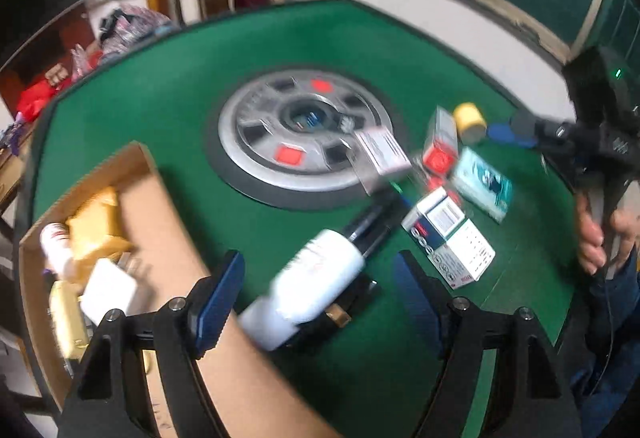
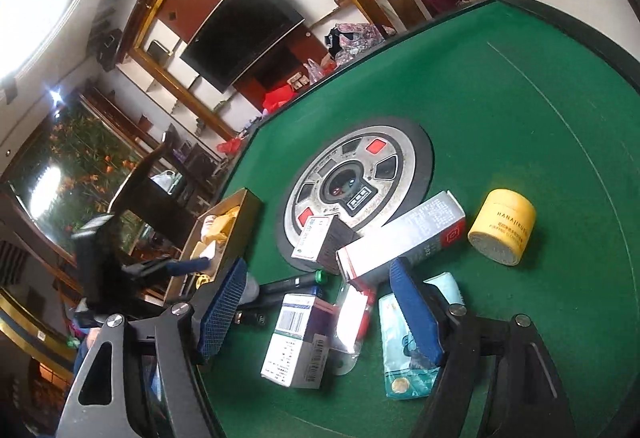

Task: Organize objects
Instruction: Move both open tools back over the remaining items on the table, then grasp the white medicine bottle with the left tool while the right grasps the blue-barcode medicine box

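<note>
The white bottle [image 1: 308,278] is lying on the green table [image 1: 160,106] just beside the cardboard box [image 1: 168,222], its dark neck pointing toward the round hub [image 1: 296,142]. Small cartons [image 1: 448,238] and a yellow jar [image 2: 502,232] are crowding the hub's near side. The left gripper [image 1: 316,302] is hanging wide over the bottle, gripping nothing; the right gripper [image 2: 320,310] is gaping wide over the cartons, empty.

Left gripper [image 1: 320,290], jaws apart, over a white bottle [image 1: 316,278] lying on a green table [image 1: 160,110]; a cardboard box [image 1: 160,230] holding packets at left; small boxes [image 1: 448,238] and a yellow jar [image 1: 469,121] scattered at right; right gripper [image 1: 505,134] beyond them.
</note>
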Tool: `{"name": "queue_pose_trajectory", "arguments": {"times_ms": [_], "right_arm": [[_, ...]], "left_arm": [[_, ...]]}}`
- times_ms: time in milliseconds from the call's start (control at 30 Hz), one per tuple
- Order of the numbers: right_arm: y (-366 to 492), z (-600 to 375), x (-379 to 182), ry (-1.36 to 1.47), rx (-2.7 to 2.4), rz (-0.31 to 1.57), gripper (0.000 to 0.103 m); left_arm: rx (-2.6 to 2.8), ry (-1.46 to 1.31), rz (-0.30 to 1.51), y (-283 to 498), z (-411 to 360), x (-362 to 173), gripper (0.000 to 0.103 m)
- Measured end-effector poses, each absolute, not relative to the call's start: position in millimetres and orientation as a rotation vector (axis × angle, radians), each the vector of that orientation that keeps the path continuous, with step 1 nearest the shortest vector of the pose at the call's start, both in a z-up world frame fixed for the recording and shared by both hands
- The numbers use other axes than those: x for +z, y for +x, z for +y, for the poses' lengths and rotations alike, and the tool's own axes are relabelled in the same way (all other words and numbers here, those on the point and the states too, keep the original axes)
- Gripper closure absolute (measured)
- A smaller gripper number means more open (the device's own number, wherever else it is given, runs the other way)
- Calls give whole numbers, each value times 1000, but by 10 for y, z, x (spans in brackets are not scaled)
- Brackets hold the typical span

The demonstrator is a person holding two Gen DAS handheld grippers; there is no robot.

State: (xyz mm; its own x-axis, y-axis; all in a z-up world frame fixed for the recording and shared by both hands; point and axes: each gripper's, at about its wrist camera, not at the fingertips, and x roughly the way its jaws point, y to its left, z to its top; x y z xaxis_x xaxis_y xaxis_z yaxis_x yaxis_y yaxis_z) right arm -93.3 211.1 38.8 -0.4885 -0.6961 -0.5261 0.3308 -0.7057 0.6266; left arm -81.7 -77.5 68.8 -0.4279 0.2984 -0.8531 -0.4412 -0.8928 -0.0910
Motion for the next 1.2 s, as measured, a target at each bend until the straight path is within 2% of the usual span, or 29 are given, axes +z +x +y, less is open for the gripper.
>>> {"name": "queue_pose_trajectory", "arguments": {"times_ms": [167, 267, 367, 633, 967, 1033, 1100, 1200], "right_arm": [[-917, 2137, 368, 1070, -2178, -620, 23], [-902, 2133, 370, 1066, -2155, -631, 23], [-870, 2114, 391, 1059, -2149, -619, 23], [-821, 1996, 351, 1085, -2162, -550, 23], [-818, 2054, 355, 1078, -2172, -563, 23], [-803, 2060, 373, 1068, -2174, -565, 23], [-799, 2064, 378, 1066, -2174, -566, 23], [-799, 2048, 377, 1068, -2166, -558, 23]], "left_arm": [[2286, -1452, 201, -634, -608, 546, 27], [2180, -1434, 41, -353, -513, 535, 27], [2202, -1395, 15, -99, -410, 526, 27], [2298, -1411, -290, -147, -668, 521, 27], [2279, -1400, -151, -233, -136, 482, 27], [2285, -1413, -124, -251, -57, 419, 37], [2293, -1431, -93, -278, -18, 347, 57], [2309, -1426, -71, -311, 2, 272, 62]]}}
